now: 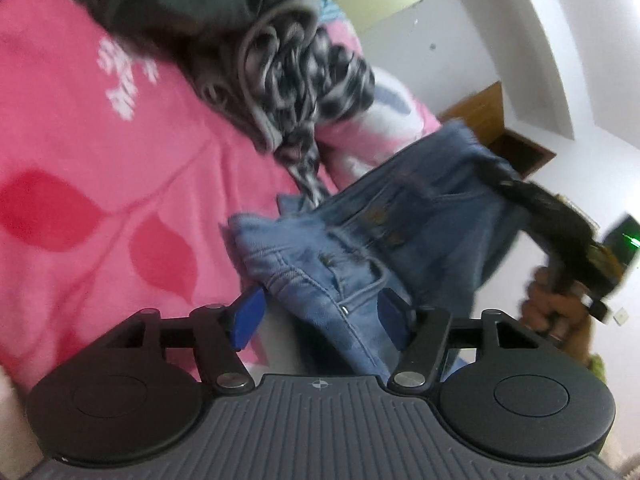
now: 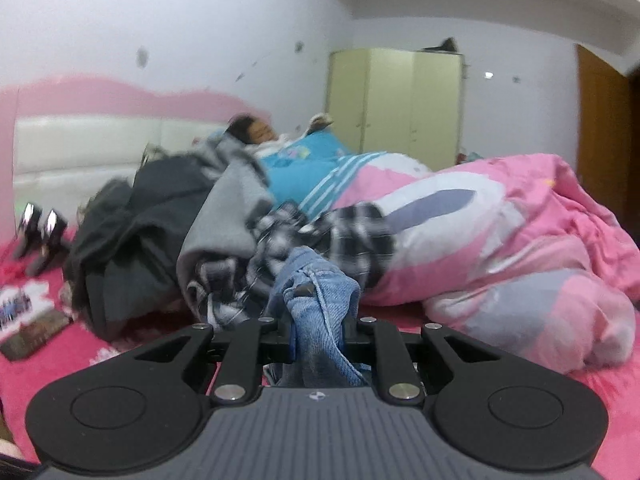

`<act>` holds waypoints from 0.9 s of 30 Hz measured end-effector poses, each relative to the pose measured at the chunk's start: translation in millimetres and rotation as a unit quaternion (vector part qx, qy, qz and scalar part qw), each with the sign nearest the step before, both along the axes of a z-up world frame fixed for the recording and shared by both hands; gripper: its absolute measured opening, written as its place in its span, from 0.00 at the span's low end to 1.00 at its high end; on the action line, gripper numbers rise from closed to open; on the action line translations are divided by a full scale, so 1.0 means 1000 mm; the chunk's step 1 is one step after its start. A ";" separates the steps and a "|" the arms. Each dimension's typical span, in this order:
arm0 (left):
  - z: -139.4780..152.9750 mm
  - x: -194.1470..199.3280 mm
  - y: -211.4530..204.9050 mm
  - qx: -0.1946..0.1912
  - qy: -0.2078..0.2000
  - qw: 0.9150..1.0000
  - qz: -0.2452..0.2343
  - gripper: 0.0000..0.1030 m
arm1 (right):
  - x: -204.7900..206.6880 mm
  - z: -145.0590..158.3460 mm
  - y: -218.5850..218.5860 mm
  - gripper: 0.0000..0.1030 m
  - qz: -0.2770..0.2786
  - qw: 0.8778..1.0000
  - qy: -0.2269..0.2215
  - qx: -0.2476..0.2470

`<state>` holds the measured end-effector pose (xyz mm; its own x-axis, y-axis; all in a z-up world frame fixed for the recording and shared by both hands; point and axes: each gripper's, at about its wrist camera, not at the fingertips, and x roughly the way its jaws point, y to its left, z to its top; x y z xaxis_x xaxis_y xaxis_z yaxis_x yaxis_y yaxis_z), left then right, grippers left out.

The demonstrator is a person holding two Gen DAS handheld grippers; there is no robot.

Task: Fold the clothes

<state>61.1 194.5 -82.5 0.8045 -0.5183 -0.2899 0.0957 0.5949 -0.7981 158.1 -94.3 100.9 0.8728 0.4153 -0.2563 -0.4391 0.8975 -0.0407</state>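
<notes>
Jeans lie between the spread left gripper; right gripper clamps them.

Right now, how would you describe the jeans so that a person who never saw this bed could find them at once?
Start from the pink bed sheet with red leaf prints. Near its edge lies a heap of clothes, with a black-and-white checked garment on it. The jeans are just in front, the only blue denim, with metal buttons, held up between the left gripper and the right gripper.
</notes>
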 end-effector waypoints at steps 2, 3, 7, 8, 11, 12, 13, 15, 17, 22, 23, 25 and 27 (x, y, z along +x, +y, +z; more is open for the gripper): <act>-0.003 0.013 -0.006 -0.004 0.006 1.000 -0.009 0.61 | -0.010 0.004 -0.017 0.17 -0.008 1.000 -0.003 0.025; -0.004 0.018 -0.009 -0.002 0.006 1.000 -0.008 0.61 | -0.014 0.006 -0.024 0.17 -0.012 0.999 -0.005 0.035; 0.001 0.029 -0.016 0.001 -0.016 1.000 0.001 0.52 | -0.027 0.003 -0.049 0.17 -0.033 0.998 -0.001 0.055; 0.003 0.033 -0.018 -0.002 -0.020 1.000 0.001 0.47 | -0.029 0.000 -0.054 0.17 -0.040 0.997 0.003 0.058; 0.007 0.041 -0.023 -0.008 -0.025 1.000 -0.005 0.46 | -0.035 -0.008 -0.073 0.17 -0.061 0.995 0.017 0.070; 0.007 0.042 -0.024 -0.007 -0.023 1.000 -0.012 0.46 | -0.037 -0.009 -0.080 0.17 -0.068 0.994 0.019 0.078; 0.008 0.044 -0.026 -0.004 -0.019 1.000 -0.021 0.47 | -0.040 -0.010 -0.087 0.17 -0.072 0.993 0.021 0.086; 0.006 0.046 -0.029 -0.002 -0.006 0.999 -0.037 0.57 | -0.046 -0.011 -0.100 0.17 -0.079 0.991 0.024 0.103; 0.003 0.045 -0.031 -0.006 0.007 0.999 -0.042 0.57 | -0.050 -0.013 -0.112 0.17 -0.083 0.989 0.030 0.116; 0.017 0.027 -0.052 0.030 -0.049 0.996 -0.075 0.57 | -0.057 -0.020 -0.127 0.17 -0.088 0.987 0.044 0.126; 0.020 0.022 -0.057 0.045 -0.066 0.993 -0.083 0.57 | -0.059 -0.021 -0.128 0.17 -0.088 0.987 0.044 0.126; 0.028 0.013 -0.068 0.076 -0.101 0.987 -0.099 0.60 | -0.062 -0.023 -0.131 0.17 -0.088 0.987 0.044 0.128; 0.036 0.004 -0.079 0.107 -0.134 0.978 -0.115 0.61 | -0.065 -0.025 -0.136 0.17 -0.091 0.986 0.045 0.133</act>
